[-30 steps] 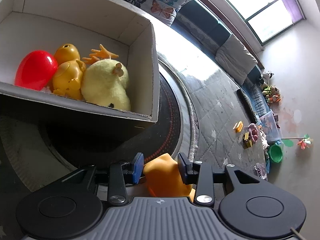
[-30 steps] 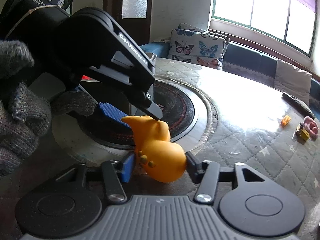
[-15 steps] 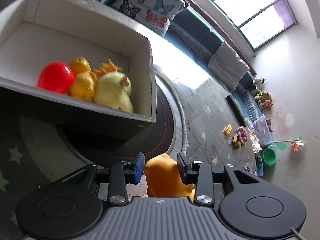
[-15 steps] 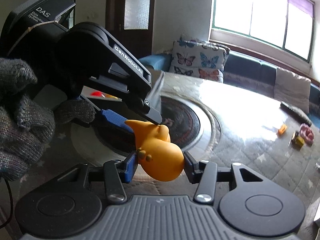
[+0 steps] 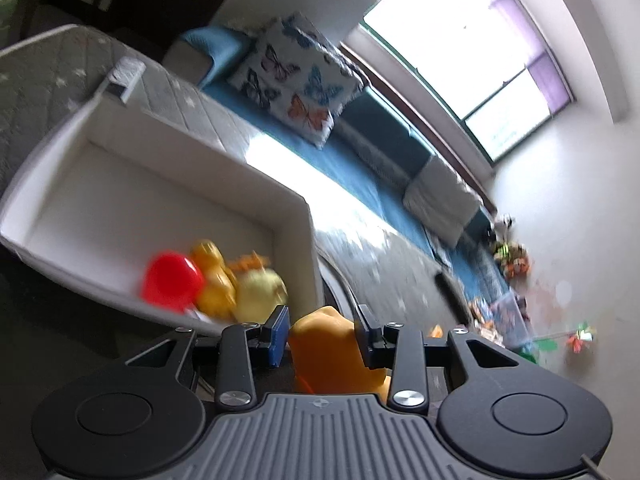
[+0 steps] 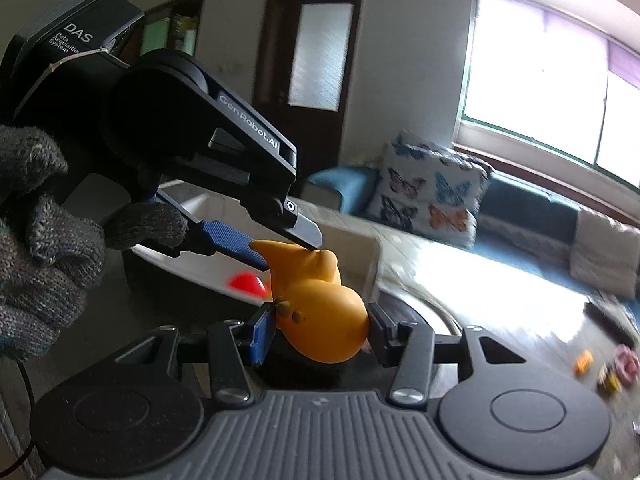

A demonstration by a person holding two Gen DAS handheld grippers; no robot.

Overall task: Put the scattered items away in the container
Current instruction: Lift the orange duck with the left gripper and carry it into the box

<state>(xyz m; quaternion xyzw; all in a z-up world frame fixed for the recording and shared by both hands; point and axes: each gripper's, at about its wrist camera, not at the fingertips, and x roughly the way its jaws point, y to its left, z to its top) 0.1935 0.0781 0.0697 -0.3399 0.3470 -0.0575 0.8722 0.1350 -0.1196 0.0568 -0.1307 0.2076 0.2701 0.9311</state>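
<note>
Glaring window [image 5: 472,52] backlight, heavy motion blur, fisheye-warped edges.

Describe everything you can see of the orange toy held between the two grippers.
The orange toy is smooth and matte, like soft rubber or plastic, with a rounded bulbous body, a tapering pointed end and small brownish bumps on one side. It is lifted off the table, in front of the white box. The right gripper clamps its round body; the left gripper pinches its pointed end. Nothing else touches it.
</note>
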